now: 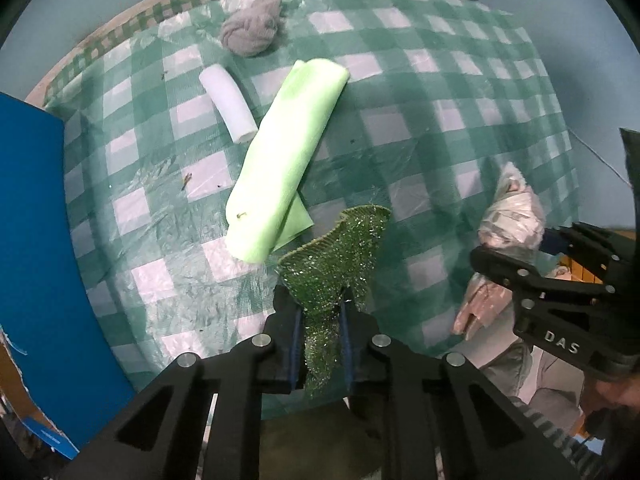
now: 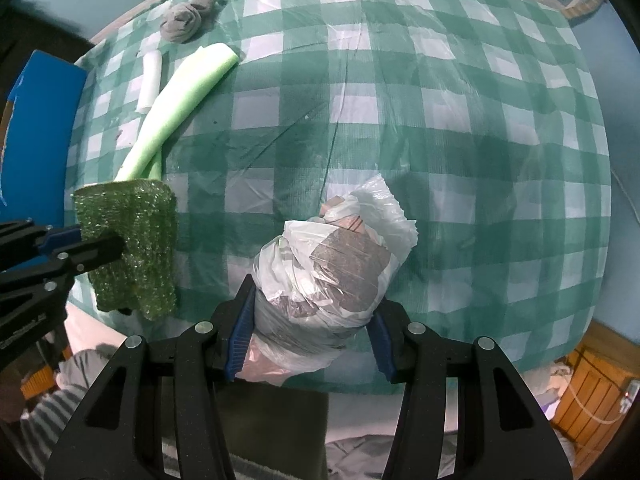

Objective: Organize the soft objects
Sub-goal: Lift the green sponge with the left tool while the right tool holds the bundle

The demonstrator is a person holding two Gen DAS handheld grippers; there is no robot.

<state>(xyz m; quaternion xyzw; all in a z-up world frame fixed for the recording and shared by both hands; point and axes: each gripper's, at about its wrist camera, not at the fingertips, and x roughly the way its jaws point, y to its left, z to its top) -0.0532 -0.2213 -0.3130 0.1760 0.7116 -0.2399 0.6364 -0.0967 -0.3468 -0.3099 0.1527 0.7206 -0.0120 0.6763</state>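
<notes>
My left gripper (image 1: 320, 312) is shut on a glittery green scrub cloth (image 1: 336, 256), held above the near edge of the green checked tablecloth (image 1: 440, 120). The cloth also shows in the right wrist view (image 2: 128, 248), with the left gripper (image 2: 100, 246) on it. My right gripper (image 2: 312, 320) is shut on a crumpled white plastic bag bundle (image 2: 332, 264) over the table's near edge. That bundle (image 1: 512, 220) and the right gripper (image 1: 492, 258) appear at the right of the left wrist view.
On the table lie a rolled light-green foam sheet (image 1: 284, 152), a small white foam roll (image 1: 228, 102) and a grey balled sock (image 1: 252, 28). A blue board (image 1: 36, 240) stands at the left edge. A wooden crate (image 2: 592, 396) sits below at the right.
</notes>
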